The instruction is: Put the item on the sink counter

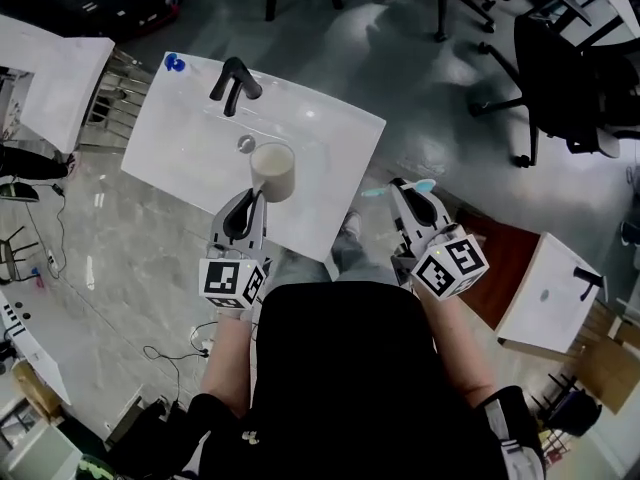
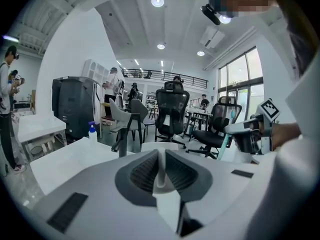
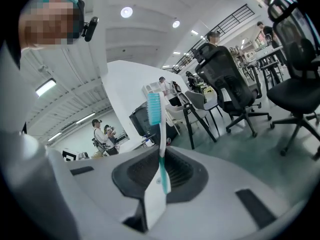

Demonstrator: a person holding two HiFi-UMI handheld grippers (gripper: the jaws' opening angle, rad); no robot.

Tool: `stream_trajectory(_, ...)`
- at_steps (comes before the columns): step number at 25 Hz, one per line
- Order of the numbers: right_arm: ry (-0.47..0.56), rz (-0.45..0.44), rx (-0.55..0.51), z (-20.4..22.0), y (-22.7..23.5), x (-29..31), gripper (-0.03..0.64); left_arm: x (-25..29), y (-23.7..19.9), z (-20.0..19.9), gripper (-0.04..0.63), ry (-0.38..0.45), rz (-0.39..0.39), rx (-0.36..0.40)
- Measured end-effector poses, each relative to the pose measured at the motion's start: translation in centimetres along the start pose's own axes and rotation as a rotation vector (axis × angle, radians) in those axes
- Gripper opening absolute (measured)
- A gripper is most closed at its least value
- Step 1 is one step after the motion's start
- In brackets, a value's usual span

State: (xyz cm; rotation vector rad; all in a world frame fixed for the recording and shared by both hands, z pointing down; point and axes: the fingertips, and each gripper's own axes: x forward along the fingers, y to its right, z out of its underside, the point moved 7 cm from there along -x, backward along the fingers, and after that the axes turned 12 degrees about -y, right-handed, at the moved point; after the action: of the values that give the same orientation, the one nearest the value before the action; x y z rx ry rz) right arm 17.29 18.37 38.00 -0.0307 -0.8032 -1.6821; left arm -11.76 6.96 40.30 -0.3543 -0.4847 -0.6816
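Left tool [image 1: 253,196] clamped on the rim of a cream cup [image 1: 272,171] at the white sink counter [image 1: 340,158], just this side of the black faucet [image 1: 234,83]. Right tool [image 1: 402,188], farther from the faucet and off the counter's edge, is closed on a teal-bristled toothbrush [image 3: 161,149].

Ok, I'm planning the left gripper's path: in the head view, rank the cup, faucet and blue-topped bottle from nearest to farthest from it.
1. Cup, in the left gripper.
2. Faucet, at the basin's back edge.
3. Blue-topped bottle, back-left counter corner.
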Motion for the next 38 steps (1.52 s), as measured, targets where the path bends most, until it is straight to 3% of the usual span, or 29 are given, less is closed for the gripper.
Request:
stream_trajectory(8, 0.036, 0.102, 0.087, -0.1, -1.5, 1.1, 0.052, 6.5, -3.3, -2.4, 0.054, -0.006, 0.114, 0.060)
stream_trajectory(17, 0.075, 0.276, 0.144, -0.4, -2.4, 1.7, 0.052, 13.8, -6.0, -4.0, 0.054, -0.011, 0.228, 0.094)
stream_trajectory(28, 0.067, 0.483, 0.218, 1.5, -2.7, -0.3, 0.052, 20.2, -6.8, -2.9, 0.054, -0.024, 0.297, 0.145)
stream_trajectory(38, 0.069, 0.561, 0.256, 3.0, -4.0, -0.9, 0.052, 22.3, -7.1, -1.7, 0.054, -0.007, 0.340, 0.212)
